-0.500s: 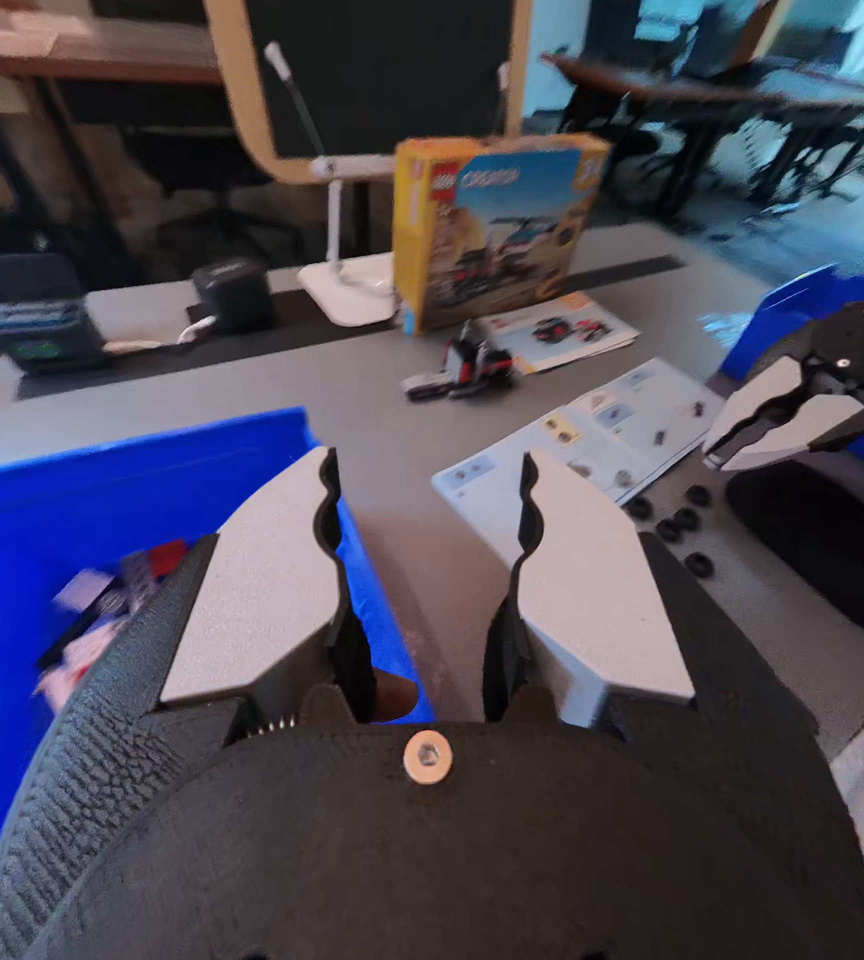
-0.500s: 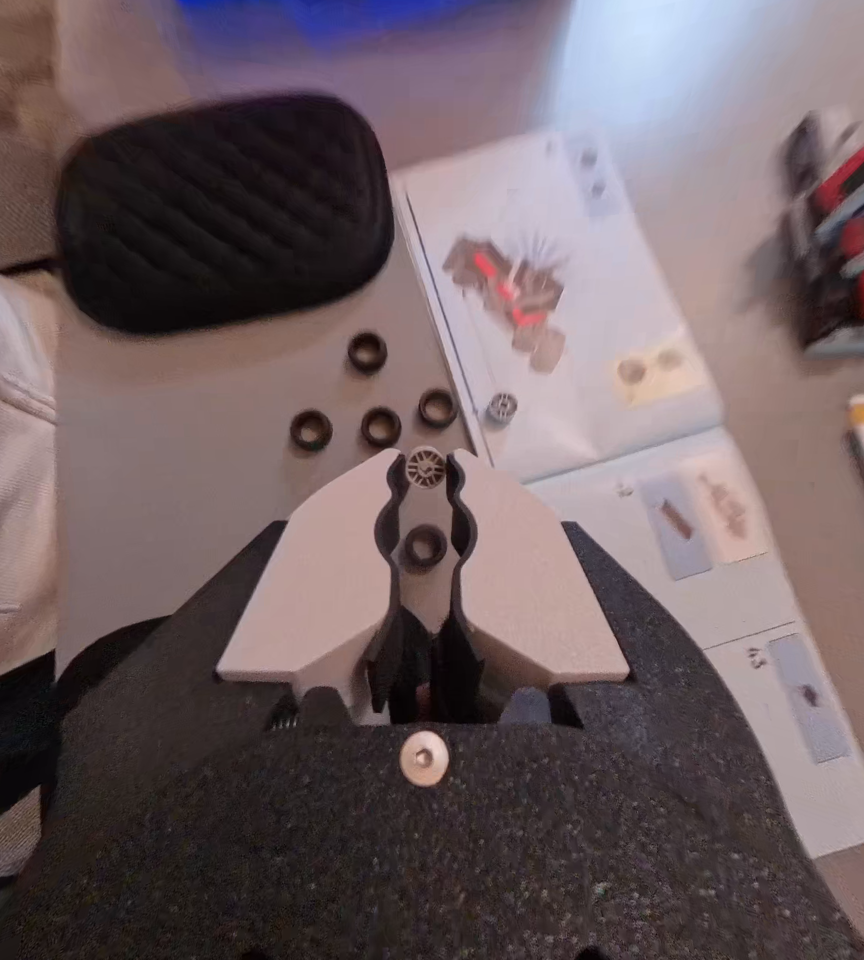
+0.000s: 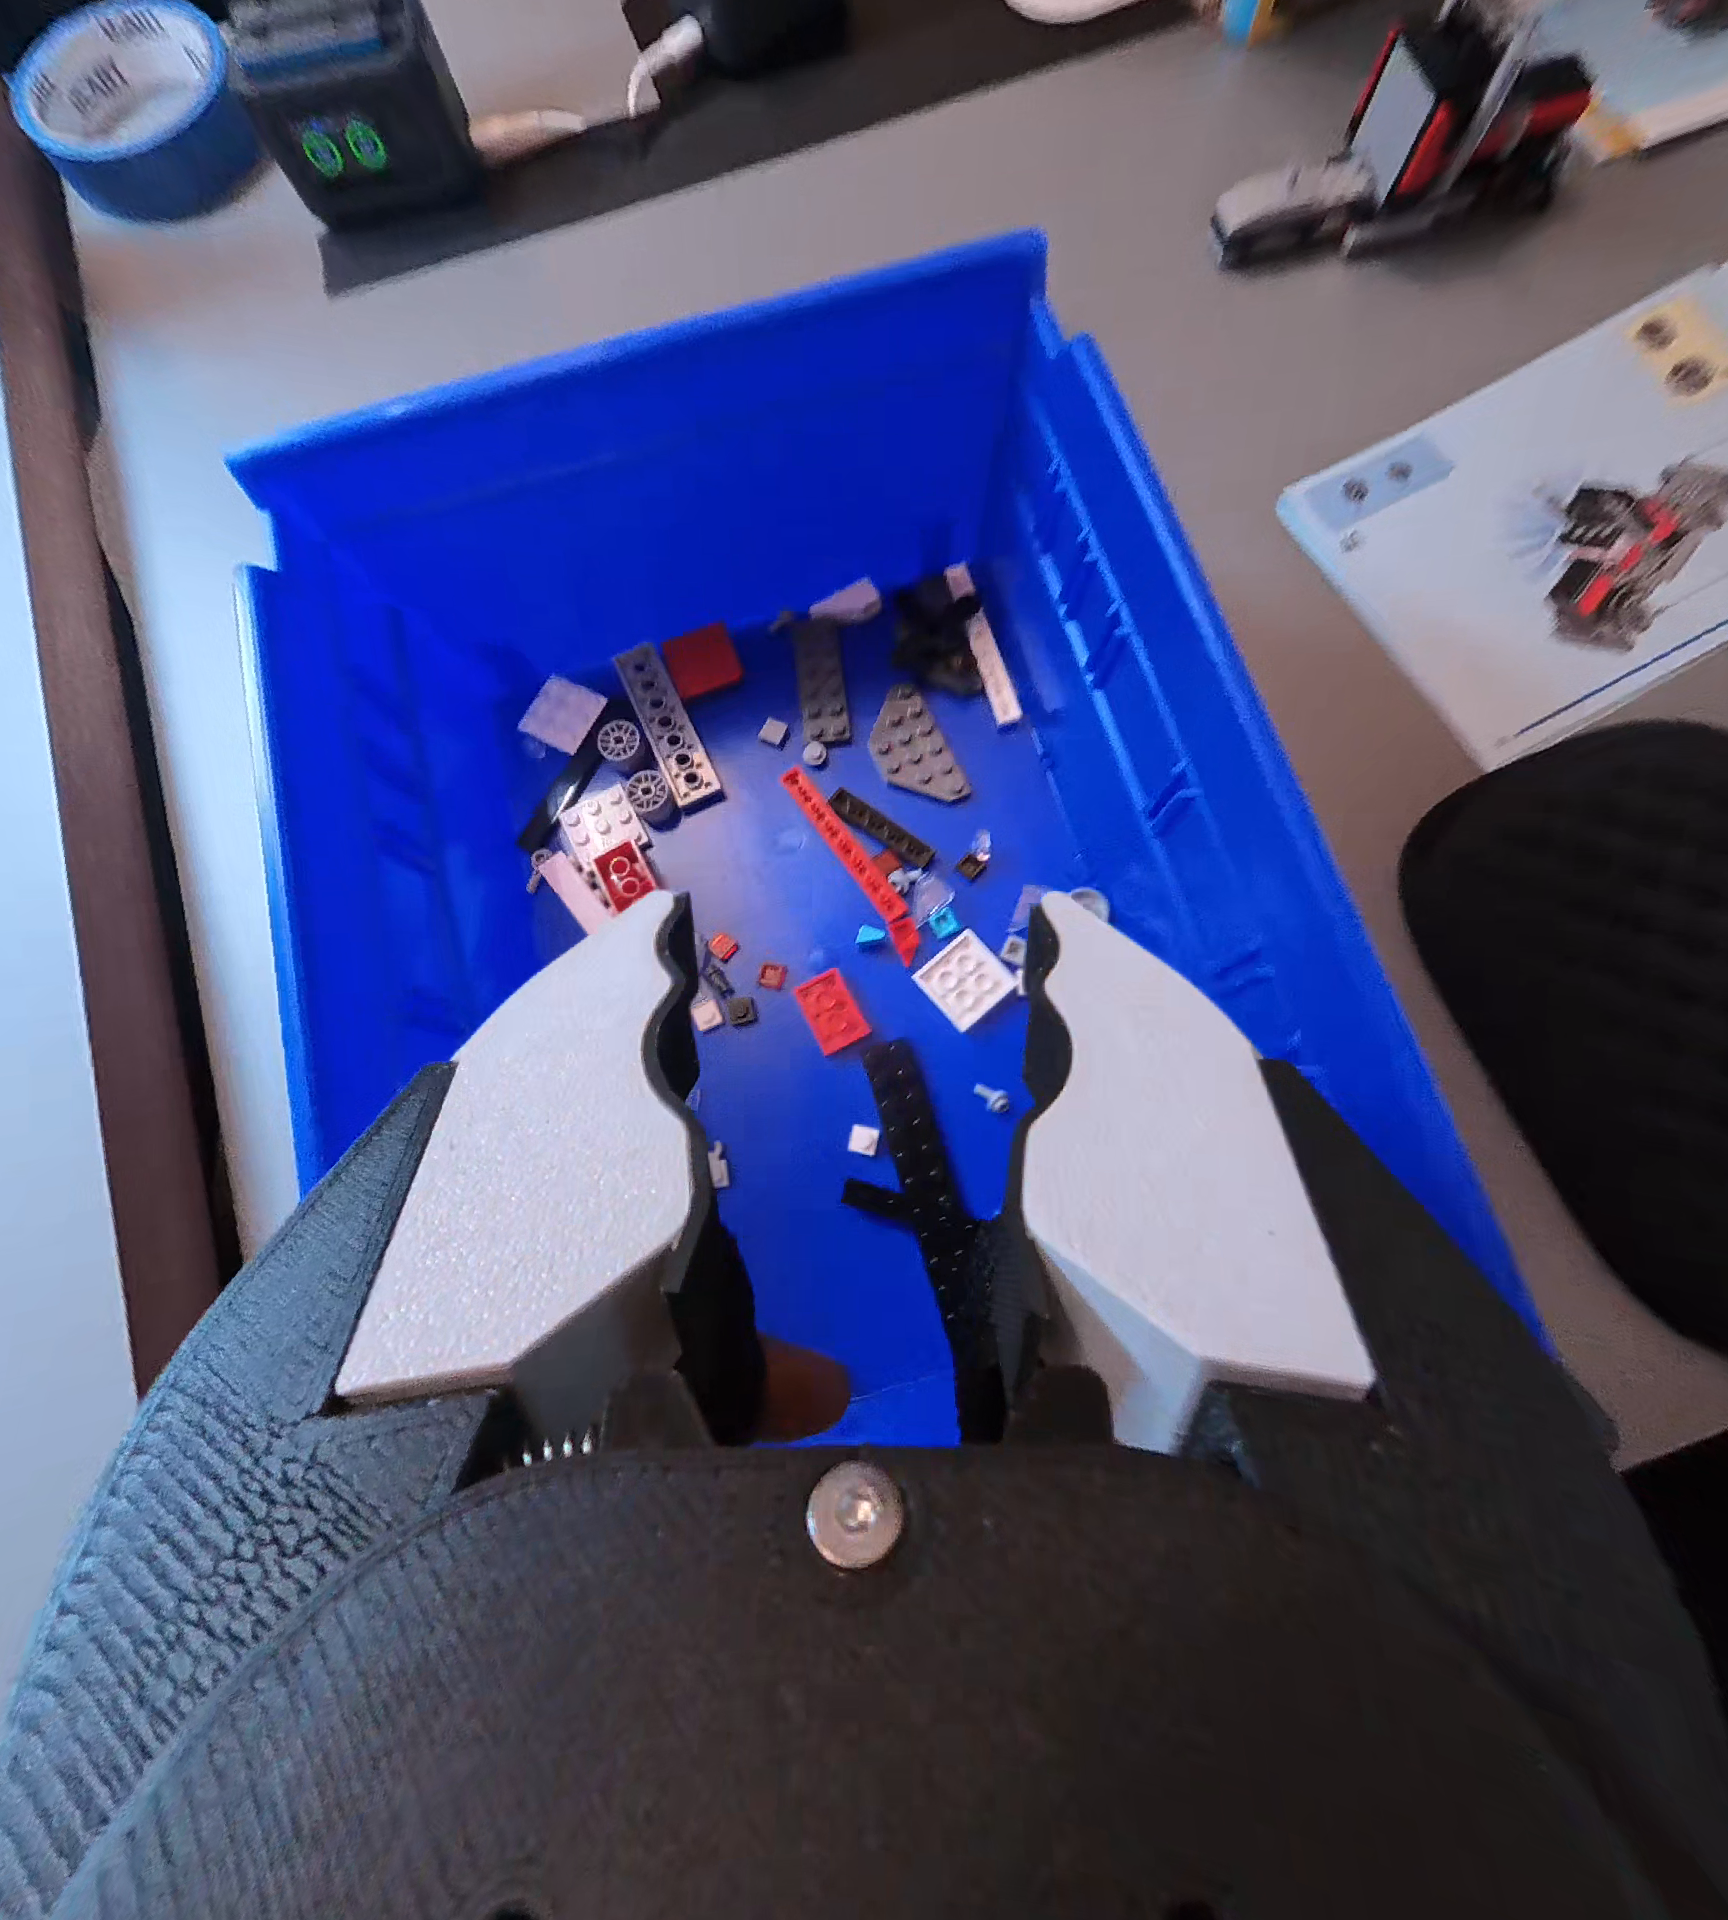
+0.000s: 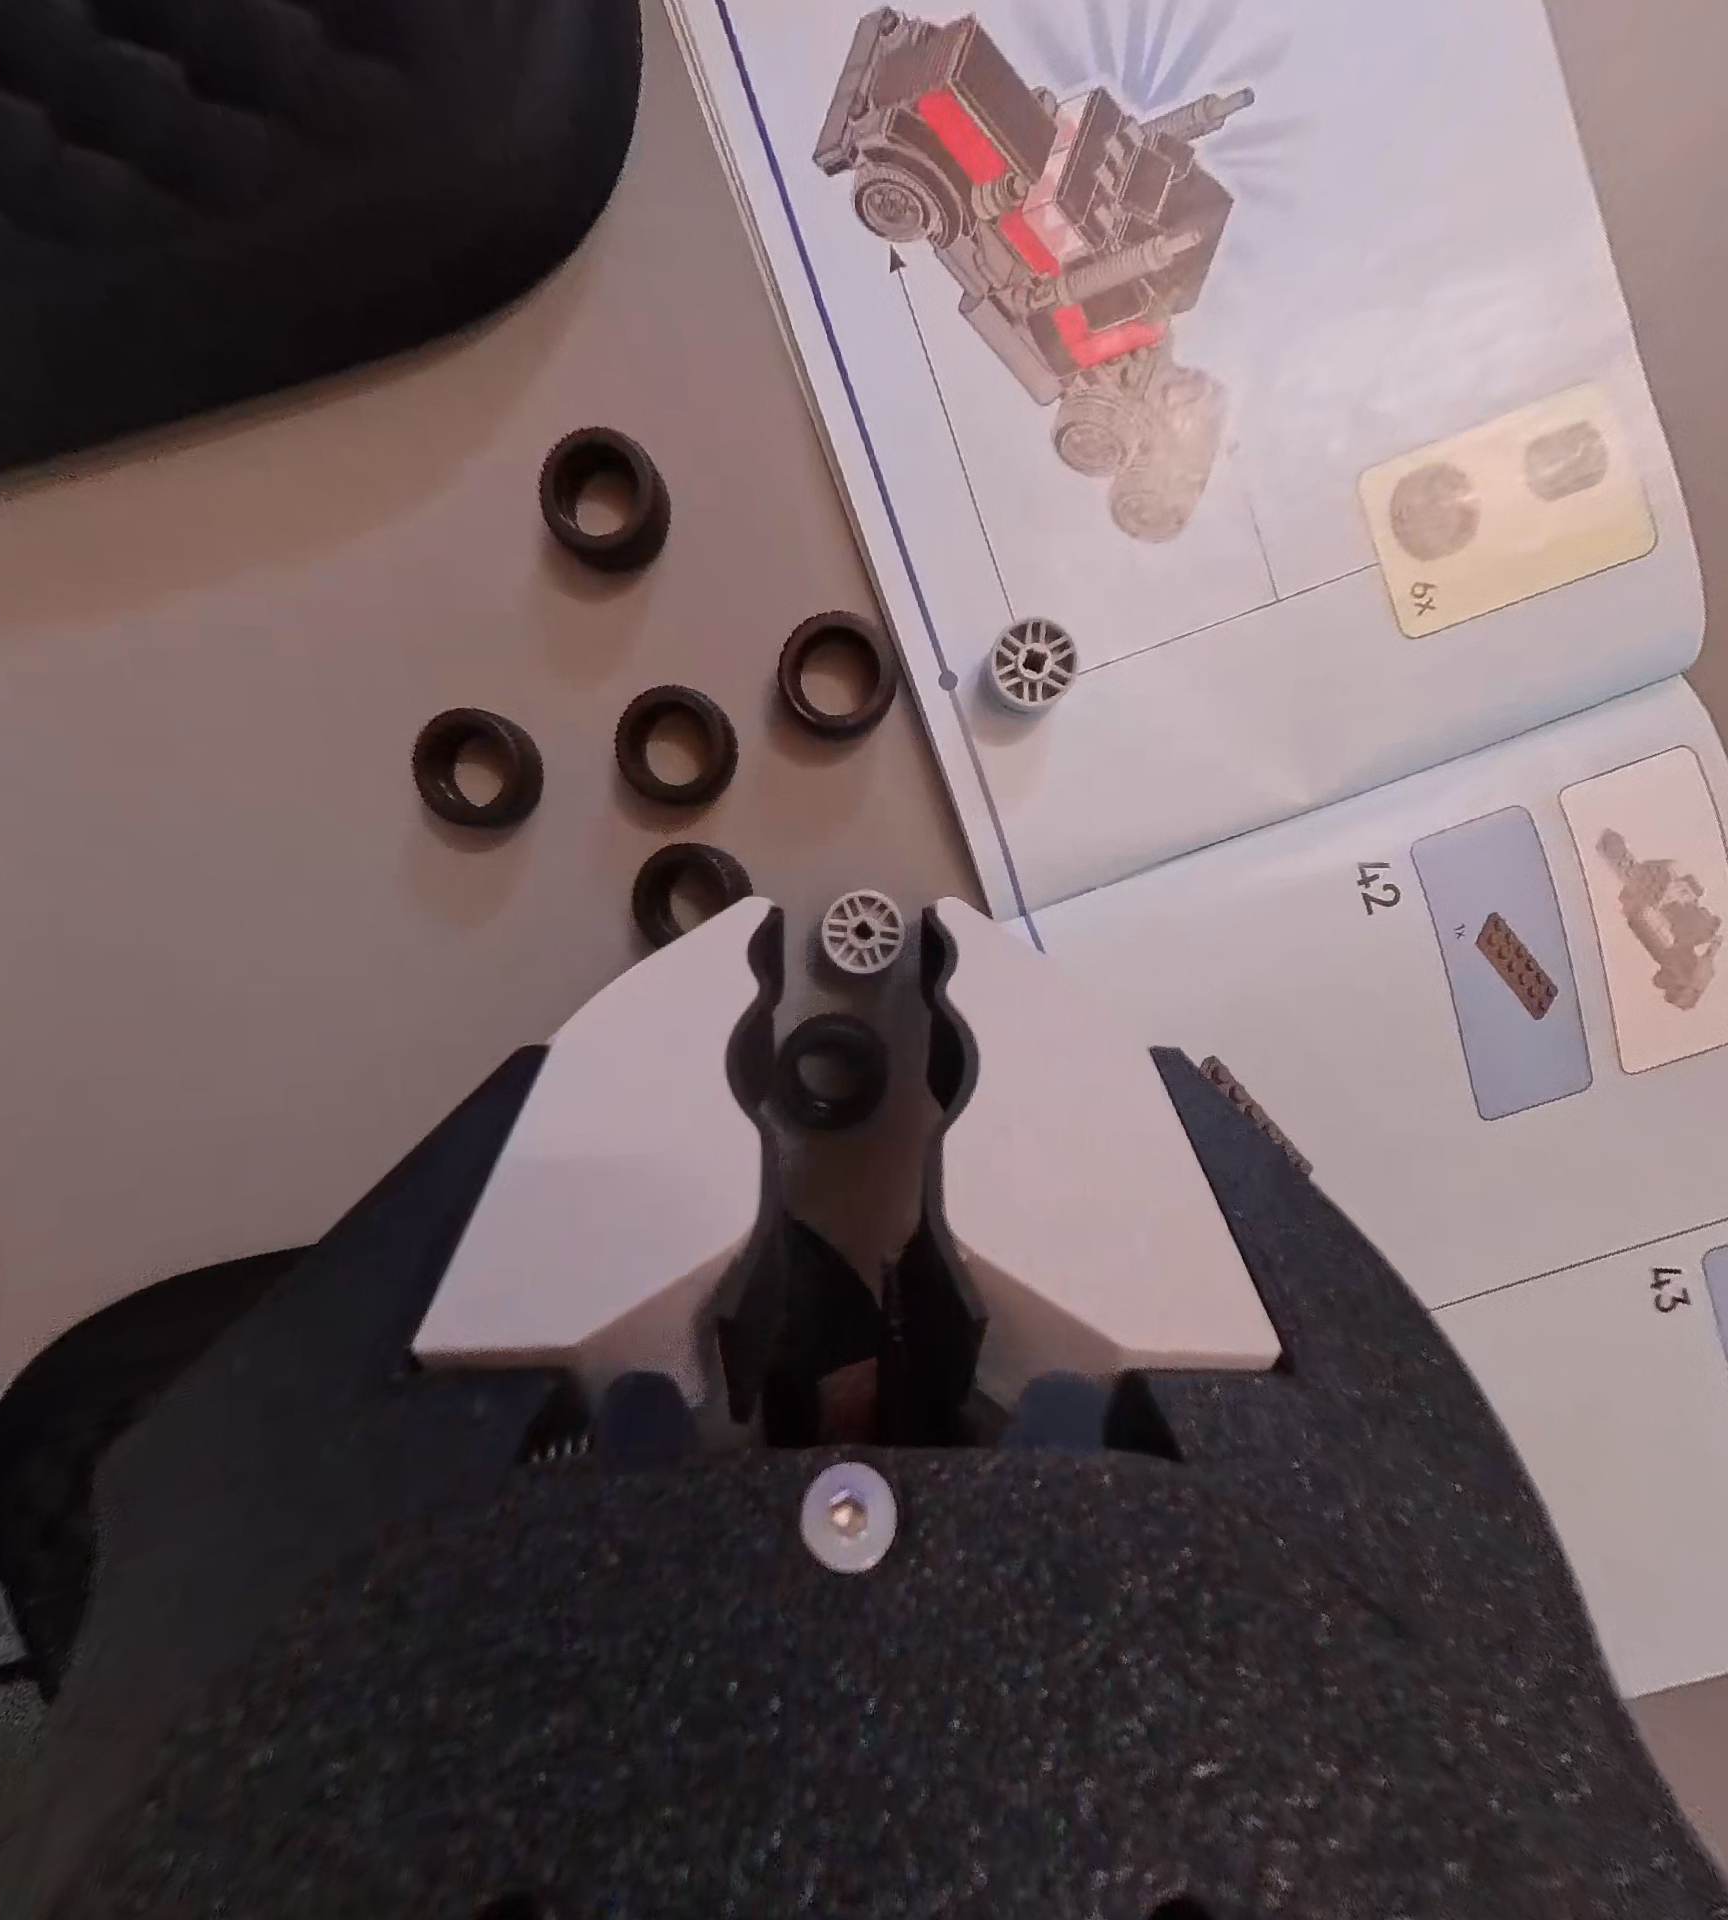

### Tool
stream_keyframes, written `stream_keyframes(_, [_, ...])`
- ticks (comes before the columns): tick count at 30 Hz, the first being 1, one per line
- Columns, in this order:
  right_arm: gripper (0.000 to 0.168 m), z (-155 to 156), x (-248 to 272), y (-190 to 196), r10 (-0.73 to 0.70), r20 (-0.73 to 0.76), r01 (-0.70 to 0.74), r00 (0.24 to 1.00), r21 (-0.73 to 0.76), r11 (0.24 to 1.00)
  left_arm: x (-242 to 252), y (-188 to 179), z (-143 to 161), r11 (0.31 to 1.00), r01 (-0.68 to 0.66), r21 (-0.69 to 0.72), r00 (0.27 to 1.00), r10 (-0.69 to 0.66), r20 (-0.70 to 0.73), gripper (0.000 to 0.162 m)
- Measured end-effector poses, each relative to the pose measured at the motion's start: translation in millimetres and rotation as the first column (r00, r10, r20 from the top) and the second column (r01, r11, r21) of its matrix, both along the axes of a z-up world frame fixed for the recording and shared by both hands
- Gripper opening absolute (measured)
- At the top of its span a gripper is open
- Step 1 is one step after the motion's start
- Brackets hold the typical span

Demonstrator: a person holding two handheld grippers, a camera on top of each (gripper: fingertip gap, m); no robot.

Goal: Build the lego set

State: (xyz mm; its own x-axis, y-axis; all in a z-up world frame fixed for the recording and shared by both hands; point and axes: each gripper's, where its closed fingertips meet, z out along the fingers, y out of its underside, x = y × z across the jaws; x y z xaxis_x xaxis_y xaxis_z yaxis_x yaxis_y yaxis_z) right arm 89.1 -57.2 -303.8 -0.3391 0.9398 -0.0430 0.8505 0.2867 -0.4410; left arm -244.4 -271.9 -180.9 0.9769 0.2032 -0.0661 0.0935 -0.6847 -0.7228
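My left gripper [image 3: 855, 925] is open and empty, pointing down into a blue bin [image 3: 631, 468] that holds several loose Lego pieces: red, grey, black and white plates and two grey wheel hubs [image 3: 619, 740]. My right gripper [image 4: 855, 920] is open low over the table. A grey wheel hub [image 4: 863, 932] lies between its fingertips with a small gap on each side. A black tyre [image 4: 832, 1072] lies further back between the fingers. Several more black tyres [image 4: 675, 743] lie to the left. Another grey hub [image 4: 1033, 665] sits on the open instruction booklet [image 4: 1359, 727].
A partly built black and red truck [image 3: 1411, 156] stands at the far right of the table beyond the bin. A black padded rest [image 3: 1649, 1018] lies right of the bin. A blue tape roll [image 3: 127, 104] and a black device [image 3: 351, 114] sit at the back left. The gap from one gripper's tips to the other's is roughly 40 centimetres. Left tips and right tips are each some 20 centimetres from the black padded rest [image 3: 1649, 1018].
My left gripper has swung left and tipped down over the bin. My right gripper has come closer to the table, and its jaws have opened off the grey hub.
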Motion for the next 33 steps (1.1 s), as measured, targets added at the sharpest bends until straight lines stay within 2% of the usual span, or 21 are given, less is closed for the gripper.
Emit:
stream_keyframes(6, [0.028,29.3,-1.7,1.8,-0.07,-0.147,0.058,0.987,-0.08,0.995,-29.6,20.7,-44.4,0.981,0.1,-0.164,0.993,-0.088,0.076,0.043])
stream_keyframes(11, [0.028,46.2,1.0,7.7,-0.088,-0.217,0.076,0.972,-0.066,0.995,-77.2,45.7,-84.7,0.956,0.055,-0.288,0.997,-0.036,0.071,0.037])
stream_keyframes(16, [0.028,51.3,5.8,12.9,-0.097,-0.236,0.088,0.967,-0.046,0.995,-88.9,56.3,-110.4,0.918,0.072,-0.39,0.996,-0.045,0.077,0.024])
stream_keyframes(20, [0.027,51.8,10.1,16.3,-0.112,-0.241,0.103,0.964,-0.049,0.993,-96.5,59.9,-110.5,0.916,0.027,-0.4,0.999,-0.009,0.047,0.015])
stream_keyframes(23, [0.027,51.1,12.9,18.7,-0.118,-0.242,0.11,0.963,-0.047,0.993,-96.9,59.1,-111.0,0.91,0.032,-0.414,0.999,-0.021,0.031,0.012])
stream_keyframes(26, [0.027,52.8,13.4,20.3,-0.121,-0.254,0.113,0.96,-0.048,0.992,-95.0,58.3,-111.0,0.908,0.043,-0.418,0.999,-0.028,0.041,0.002])
stream_keyframes(33, [0.026,55.2,13.6,17.7,-0.108,-0.272,0.099,0.956,-0.045,0.994,-95.4,52.9,-92.3,0.934,0.014,-0.357,1.0,-0.008,0.017,0.002])
